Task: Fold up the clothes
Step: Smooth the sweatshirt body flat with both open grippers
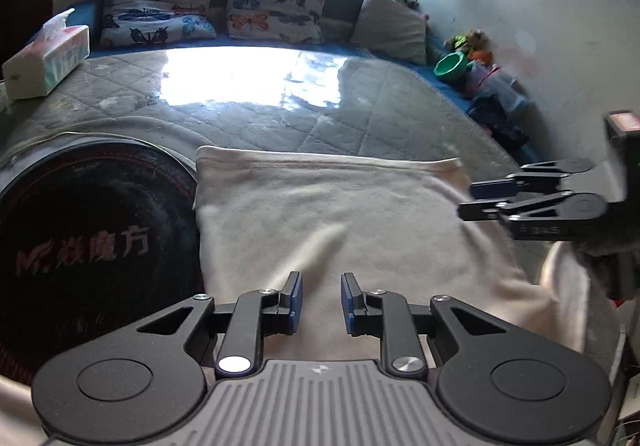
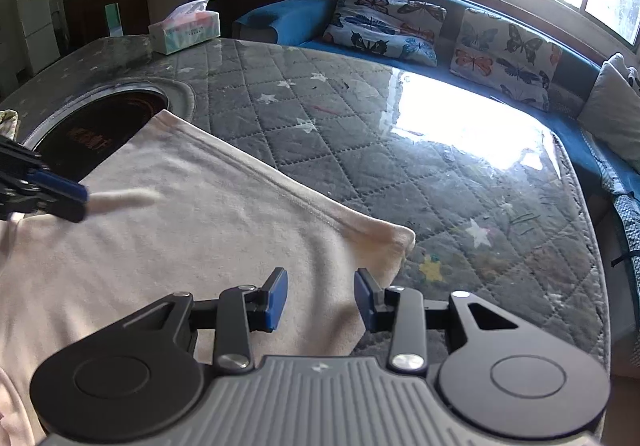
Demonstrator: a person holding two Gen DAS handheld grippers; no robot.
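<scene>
A cream garment lies spread flat on the quilted table cover, its hem toward the far side. My left gripper is open and empty just above the cloth near its near edge. A small raised fold of cloth sits ahead of it. My right gripper is open and empty over the garment's right side, close to the corner. The right gripper also shows at the right of the left wrist view; the left gripper's fingertips show at the left of the right wrist view.
A round black inset with red lettering lies left of the garment, partly covered by it. A tissue box stands at the far left. A blue sofa with butterfly cushions runs behind the table. Toys and a green bowl sit at the right.
</scene>
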